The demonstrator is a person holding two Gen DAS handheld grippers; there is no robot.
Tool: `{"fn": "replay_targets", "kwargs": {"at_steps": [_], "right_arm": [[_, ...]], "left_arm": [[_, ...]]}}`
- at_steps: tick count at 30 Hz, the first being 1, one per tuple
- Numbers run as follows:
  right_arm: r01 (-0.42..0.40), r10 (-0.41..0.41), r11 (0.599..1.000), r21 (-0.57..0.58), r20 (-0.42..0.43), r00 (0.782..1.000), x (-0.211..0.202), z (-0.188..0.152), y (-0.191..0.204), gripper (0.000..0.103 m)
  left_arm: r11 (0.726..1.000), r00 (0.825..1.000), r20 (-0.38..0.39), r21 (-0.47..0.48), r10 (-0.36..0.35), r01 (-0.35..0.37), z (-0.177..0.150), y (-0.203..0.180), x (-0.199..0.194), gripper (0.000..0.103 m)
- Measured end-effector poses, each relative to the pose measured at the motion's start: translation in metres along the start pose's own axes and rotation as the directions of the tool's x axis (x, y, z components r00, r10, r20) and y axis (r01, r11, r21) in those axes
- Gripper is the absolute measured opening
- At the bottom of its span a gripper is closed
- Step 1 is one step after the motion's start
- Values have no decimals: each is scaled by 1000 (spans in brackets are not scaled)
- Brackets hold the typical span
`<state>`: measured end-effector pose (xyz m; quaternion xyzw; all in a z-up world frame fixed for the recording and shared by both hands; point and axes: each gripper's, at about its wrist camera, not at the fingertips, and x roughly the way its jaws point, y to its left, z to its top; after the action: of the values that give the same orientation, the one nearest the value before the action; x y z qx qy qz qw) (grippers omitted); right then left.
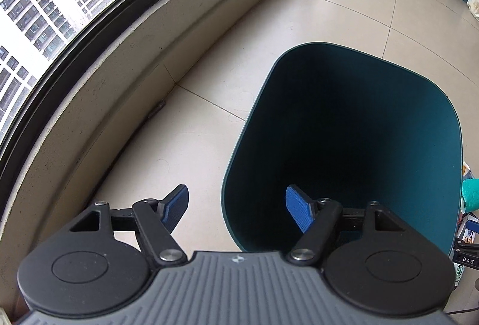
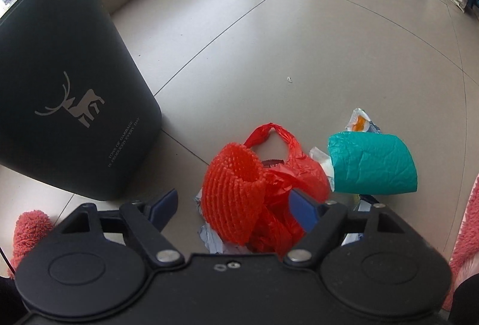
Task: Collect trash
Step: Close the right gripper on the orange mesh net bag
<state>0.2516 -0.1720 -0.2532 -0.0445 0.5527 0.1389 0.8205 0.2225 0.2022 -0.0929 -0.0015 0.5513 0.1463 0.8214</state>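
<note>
Red mesh sleeve (image 2: 232,193) between right claw's (image 2: 232,206) spread fingers, seemingly untouched.

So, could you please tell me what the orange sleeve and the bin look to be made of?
Orange sleeve: likely soft foam netting, matte, with an open woven mesh.
Bin: seemingly hard plastic, dark green and matte, with smooth walls and a printed deer.

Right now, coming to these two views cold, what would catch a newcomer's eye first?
The bright red heap: an orange-red foam net on a red plastic bag, lying on the pale floor tiles just ahead of the open right gripper. Right of it lies a teal crumpled roll. The dark green bin with its deer print stands left of the heap, and the open left gripper straddles its near rim.
</note>
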Motion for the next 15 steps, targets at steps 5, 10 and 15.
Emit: {"fn": "replay_targets", "kwargs": {"at_steps": [5,10,15], "right_arm": [[7,-5,999,37,-49,999,28,1,-2,63],[14,-10,998,64,-57,998,34,-1,-5,38],[15,-12,997,72,-40,999,32,0,-5,13]], "left_arm": [[1000,1000,-17,-14,5,-5,-3,1,12,61],[999,998,-62,-39,-21,18,-5,2,22,35],[1000,998,-66,-11,-10,10,-8,-5,23,31]]}}
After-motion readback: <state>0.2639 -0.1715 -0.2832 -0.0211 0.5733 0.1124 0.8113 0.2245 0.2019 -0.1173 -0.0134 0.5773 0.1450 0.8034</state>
